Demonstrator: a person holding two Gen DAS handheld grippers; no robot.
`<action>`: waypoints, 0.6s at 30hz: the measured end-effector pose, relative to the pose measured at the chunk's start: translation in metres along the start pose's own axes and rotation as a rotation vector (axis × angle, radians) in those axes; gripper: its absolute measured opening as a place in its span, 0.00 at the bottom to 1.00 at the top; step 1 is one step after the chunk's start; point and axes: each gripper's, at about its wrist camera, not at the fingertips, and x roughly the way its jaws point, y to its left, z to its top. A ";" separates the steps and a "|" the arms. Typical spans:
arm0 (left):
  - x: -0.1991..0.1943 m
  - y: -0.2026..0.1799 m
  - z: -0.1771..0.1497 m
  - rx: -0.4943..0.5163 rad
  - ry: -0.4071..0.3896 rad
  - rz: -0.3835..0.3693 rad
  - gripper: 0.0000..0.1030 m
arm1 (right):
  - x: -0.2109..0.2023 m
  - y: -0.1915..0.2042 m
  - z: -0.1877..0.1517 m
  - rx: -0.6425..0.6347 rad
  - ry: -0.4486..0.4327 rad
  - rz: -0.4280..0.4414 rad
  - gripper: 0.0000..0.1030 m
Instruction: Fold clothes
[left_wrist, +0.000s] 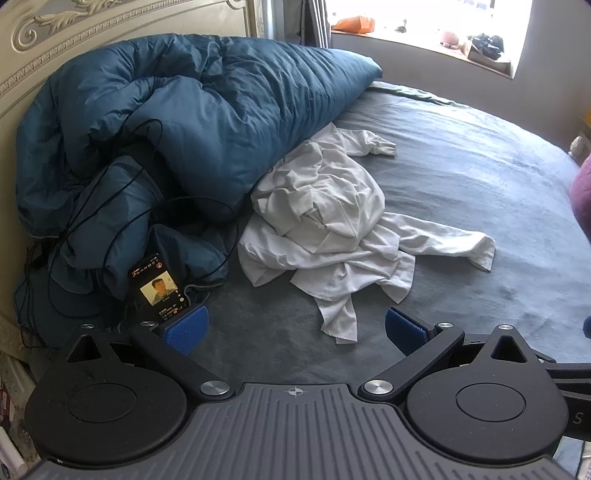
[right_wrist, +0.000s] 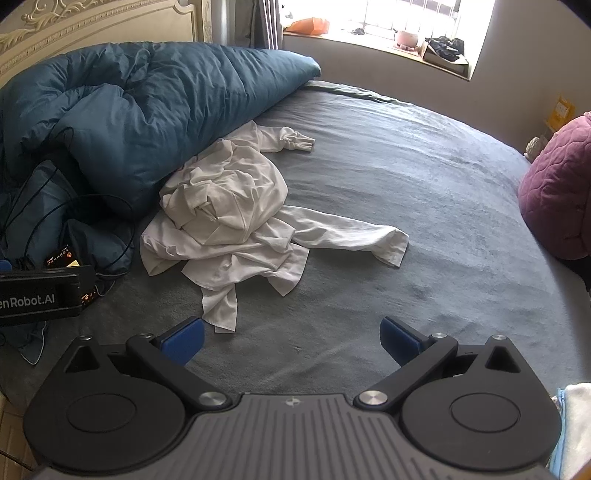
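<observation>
Lying crumpled on the bed (right_wrist: 424, 177), one white garment (right_wrist: 236, 221) sits beside one blue duvet (right_wrist: 147, 110), both grippers' jaws apart and empty.

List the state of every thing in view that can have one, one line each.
left gripper: open, empty, above the bed.
right gripper: open, empty.
white garment: crumpled, unfolded, sleeves sprawled.
blue duvet: bunched up against the headboard.
phone: screen lit, propped on the duvet.
black cable: looped loosely over the duvet.
bed sheet: spread flat.
</observation>
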 end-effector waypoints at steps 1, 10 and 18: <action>0.000 0.000 0.000 -0.001 0.001 0.001 1.00 | 0.000 0.003 0.001 -0.001 0.000 -0.003 1.00; 0.005 0.006 0.004 -0.013 0.008 0.006 1.00 | 0.000 0.004 0.002 -0.009 -0.004 -0.007 1.00; 0.004 0.006 0.000 -0.015 0.012 0.012 1.00 | 0.000 0.007 0.005 -0.019 -0.003 -0.006 1.00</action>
